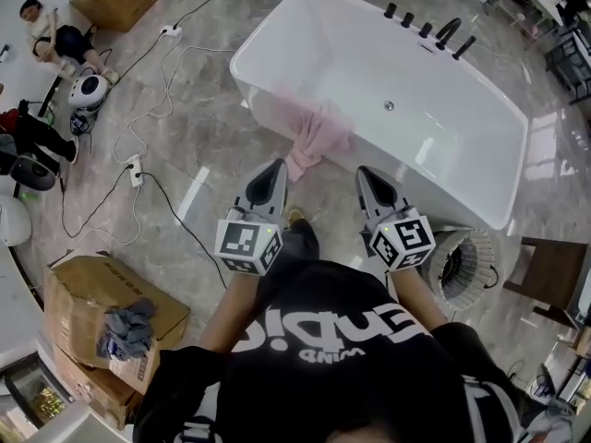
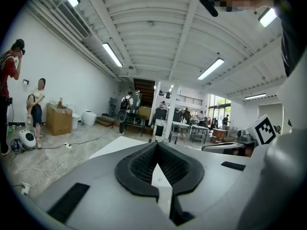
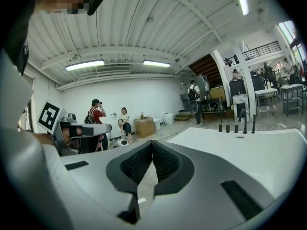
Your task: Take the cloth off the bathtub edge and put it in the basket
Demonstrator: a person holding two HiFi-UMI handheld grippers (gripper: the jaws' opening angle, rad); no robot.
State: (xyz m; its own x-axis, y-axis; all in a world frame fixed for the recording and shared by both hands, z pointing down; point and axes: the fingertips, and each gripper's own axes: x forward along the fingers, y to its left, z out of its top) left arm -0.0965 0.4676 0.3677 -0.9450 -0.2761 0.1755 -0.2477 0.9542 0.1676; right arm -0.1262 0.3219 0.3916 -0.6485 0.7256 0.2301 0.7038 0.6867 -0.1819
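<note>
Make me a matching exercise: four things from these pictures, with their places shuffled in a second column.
1. pink cloth
2. basket
3. grey rag
4. black taps

a. on the far rim of the tub
b. on the cardboard box
c. draped over the tub's near edge
d. on the floor by the tub's corner

Pairs: 1-c, 2-d, 3-b, 4-a

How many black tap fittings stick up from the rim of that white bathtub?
5, in a row on the white bathtub's far rim: three short black knobs from the left, then a curved black spout, then a slanted black rod-like handle. None seems hidden.
</note>
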